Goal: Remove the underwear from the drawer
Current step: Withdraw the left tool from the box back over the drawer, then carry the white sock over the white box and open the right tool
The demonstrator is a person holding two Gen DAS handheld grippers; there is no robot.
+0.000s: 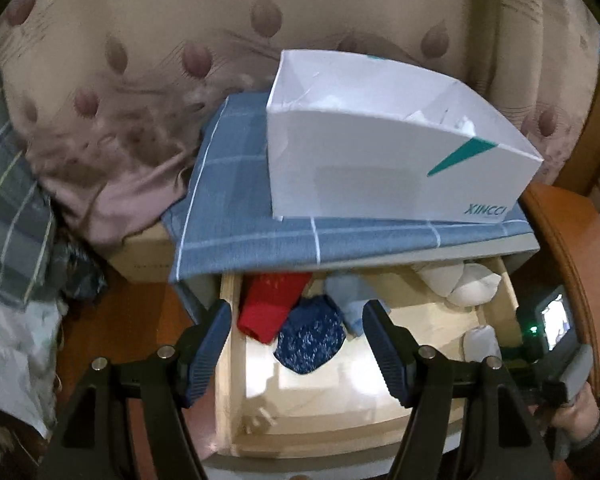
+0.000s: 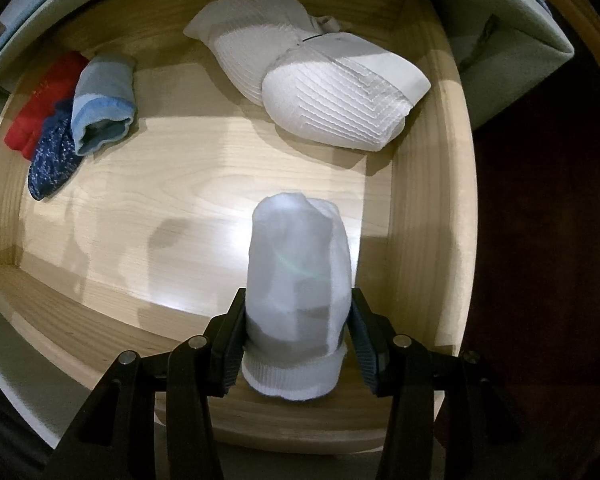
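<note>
The open wooden drawer (image 2: 220,184) holds rolled garments. My right gripper (image 2: 298,324) points straight down into it and is shut on a white rolled garment (image 2: 298,264) standing near the drawer's front right. A white ribbed bra (image 2: 332,96) lies at the back right. Red (image 2: 44,96), speckled navy (image 2: 52,160) and light blue (image 2: 104,100) rolls sit at the back left. In the left wrist view my left gripper (image 1: 296,316) hangs open above the drawer (image 1: 340,396), with the navy roll (image 1: 310,336), red roll (image 1: 272,304) and light blue roll (image 1: 352,296) just ahead of its fingertips.
A white cardboard box (image 1: 380,160) rests on a blue checked cloth (image 1: 236,216) on the cabinet top above the drawer. A patterned beige quilt (image 1: 148,60) lies behind. A hand (image 1: 576,416) with the right gripper's body (image 1: 552,320) is at the drawer's right side.
</note>
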